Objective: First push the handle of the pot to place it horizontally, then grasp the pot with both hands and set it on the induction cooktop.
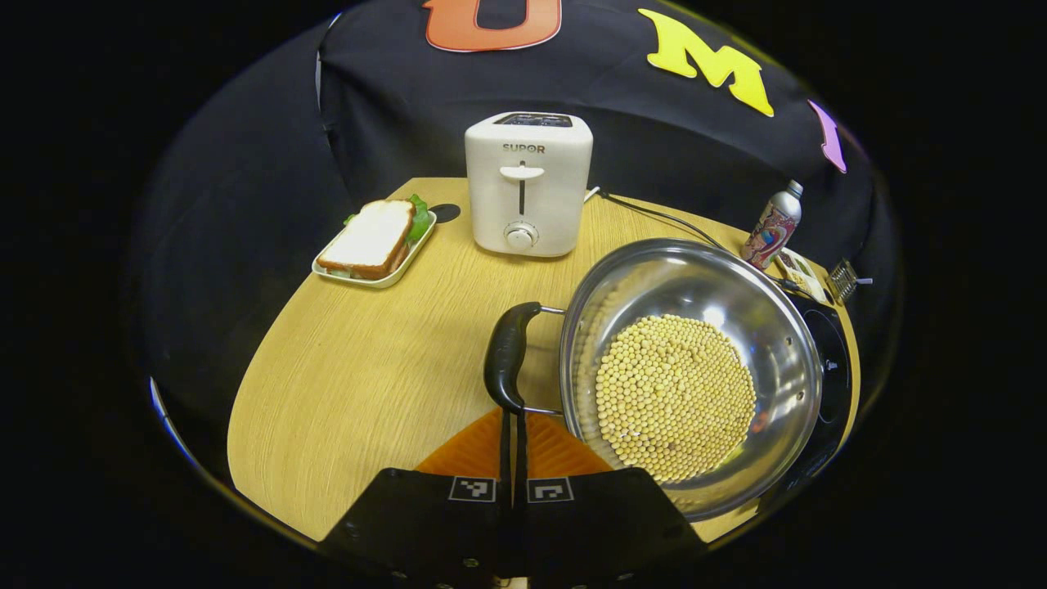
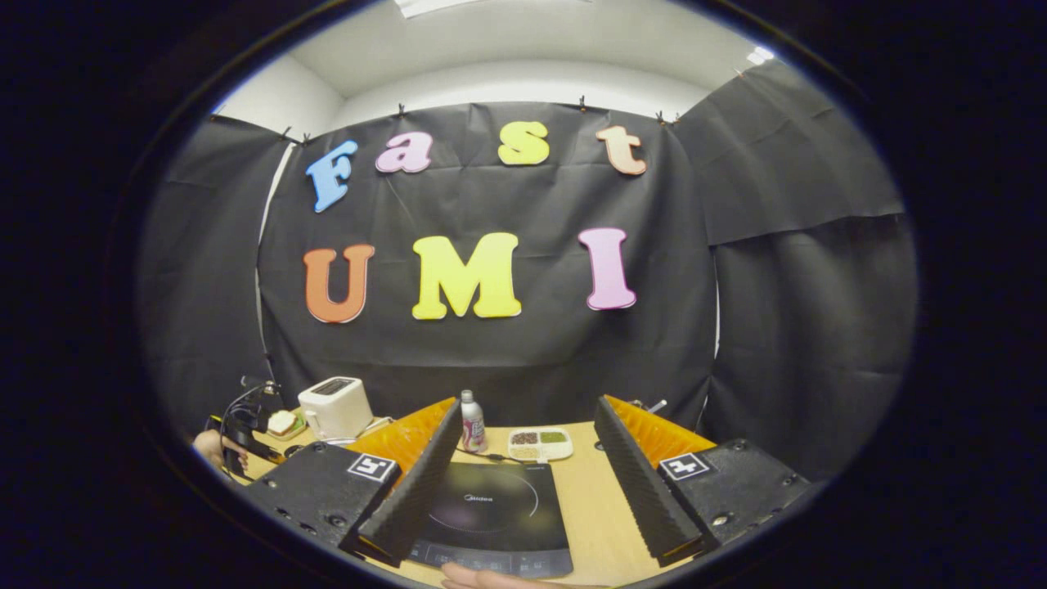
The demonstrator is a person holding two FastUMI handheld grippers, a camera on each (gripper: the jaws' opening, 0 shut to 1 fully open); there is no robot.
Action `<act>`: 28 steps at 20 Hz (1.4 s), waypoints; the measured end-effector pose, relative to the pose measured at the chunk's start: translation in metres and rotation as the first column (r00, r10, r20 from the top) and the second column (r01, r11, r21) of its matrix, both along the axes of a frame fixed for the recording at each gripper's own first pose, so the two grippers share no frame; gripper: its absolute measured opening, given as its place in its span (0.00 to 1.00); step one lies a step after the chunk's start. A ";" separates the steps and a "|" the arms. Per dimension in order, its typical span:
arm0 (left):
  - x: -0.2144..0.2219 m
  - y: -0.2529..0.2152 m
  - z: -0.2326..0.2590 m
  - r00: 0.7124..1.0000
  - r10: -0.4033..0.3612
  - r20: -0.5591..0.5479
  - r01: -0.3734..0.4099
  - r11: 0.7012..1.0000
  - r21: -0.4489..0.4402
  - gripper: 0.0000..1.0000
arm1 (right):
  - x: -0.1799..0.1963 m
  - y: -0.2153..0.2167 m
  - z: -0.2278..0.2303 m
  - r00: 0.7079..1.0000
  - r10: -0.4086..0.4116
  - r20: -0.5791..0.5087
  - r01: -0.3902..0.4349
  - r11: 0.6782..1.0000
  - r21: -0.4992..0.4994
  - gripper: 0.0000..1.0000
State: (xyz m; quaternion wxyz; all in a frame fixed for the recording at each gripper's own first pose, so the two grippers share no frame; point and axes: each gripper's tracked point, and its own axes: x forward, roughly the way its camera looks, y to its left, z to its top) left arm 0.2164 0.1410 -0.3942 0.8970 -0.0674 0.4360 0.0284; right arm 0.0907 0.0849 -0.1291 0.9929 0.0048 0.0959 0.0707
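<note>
Nearest the lens in the left gripper view, the left hand-held gripper (image 1: pixel 514 442) is pressed closed with no gap between its fingers, holding nothing, and its tips sit at the near end of the black handle (image 1: pixel 505 356); whether they actually touch it I cannot tell. The handle stands on the left side of the pot (image 1: pixel 691 372), a steel pan holding a bed of pale beans, which rests on the tabletop (image 1: pixel 360 376) with its far right edge over the cooktop (image 1: pixel 830 368). The step in hand looks like the push on the handle: it is best done with the closed tips as a blunt pusher, low on the grip, easing sideways so the pot does not slide or spill beans. In the right gripper view, the right hand-held gripper (image 2: pixel 523 483) is spread wide and holds nothing, above the cooktop (image 2: pixel 491 507), whose glass lies between its fingers. It seems ready to take the pot's other side once the handle is level. A toaster (image 1: pixel 527 184) and sandwich (image 1: pixel 372 241) stand farther off.
</note>
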 end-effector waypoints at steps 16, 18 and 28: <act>-0.037 0.023 0.002 0.999 0.045 0.028 -0.046 0.998 0.052 0.51 | 0.008 0.036 -0.036 0.997 0.016 -0.072 -0.017 1.000 -0.013 0.99; -0.044 0.023 0.001 0.998 0.044 0.040 -0.046 0.998 0.049 0.83 | 0.011 0.039 -0.043 0.996 0.020 -0.088 -0.021 1.000 -0.018 0.99; -0.057 0.016 0.001 0.984 -0.099 0.147 0.111 0.991 -0.074 0.87 | 0.009 0.045 -0.063 0.990 0.018 -0.141 -0.020 1.000 -0.013 0.99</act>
